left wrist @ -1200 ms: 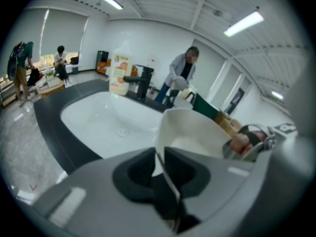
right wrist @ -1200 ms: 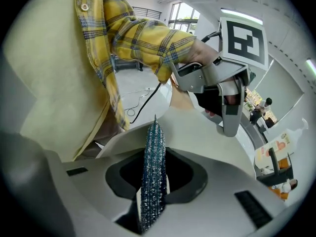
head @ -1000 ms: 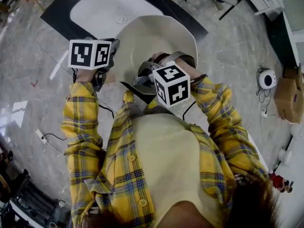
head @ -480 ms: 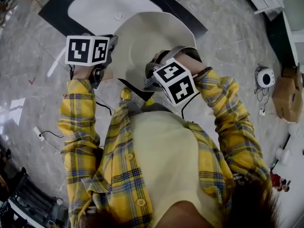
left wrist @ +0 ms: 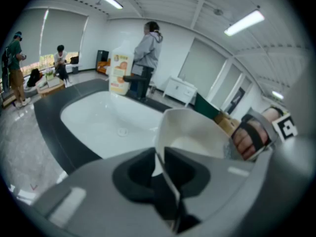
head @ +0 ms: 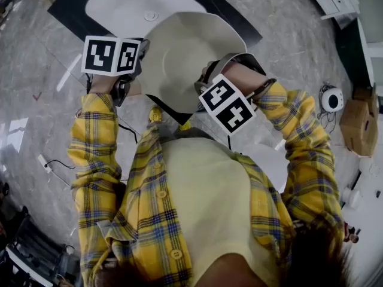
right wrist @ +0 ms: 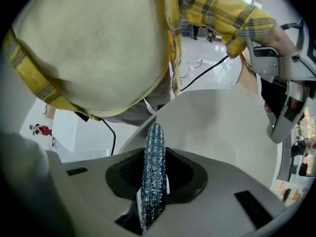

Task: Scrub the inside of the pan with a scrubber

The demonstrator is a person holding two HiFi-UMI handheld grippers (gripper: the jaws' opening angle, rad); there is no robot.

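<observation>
Over the sink I hold a white pan (head: 182,52), tilted. My left gripper (head: 136,64) is shut on its thin left rim; in the left gripper view the rim (left wrist: 159,154) runs between the pads and the pan's inside (left wrist: 202,132) shows beyond. My right gripper (head: 204,91) points down into the pan near its near-right side, shut on a blue and silver scrubber (right wrist: 153,162). The scrubber's tip lies against the pan's inside (right wrist: 222,127) close to the rim. In the head view the scrubber is hidden by the right hand.
A white sink (head: 128,8) set in a dark counter (head: 63,14) lies beyond the pan. A detergent bottle (left wrist: 118,73) stands behind the sink, and a person (left wrist: 147,53) stands near it. On the floor at right are a round white device (head: 333,99) and a cardboard box (head: 362,121).
My right gripper has slid to the right inside the pan and rolled, its marker cube turning. The left gripper and the pan have kept nearly still.
</observation>
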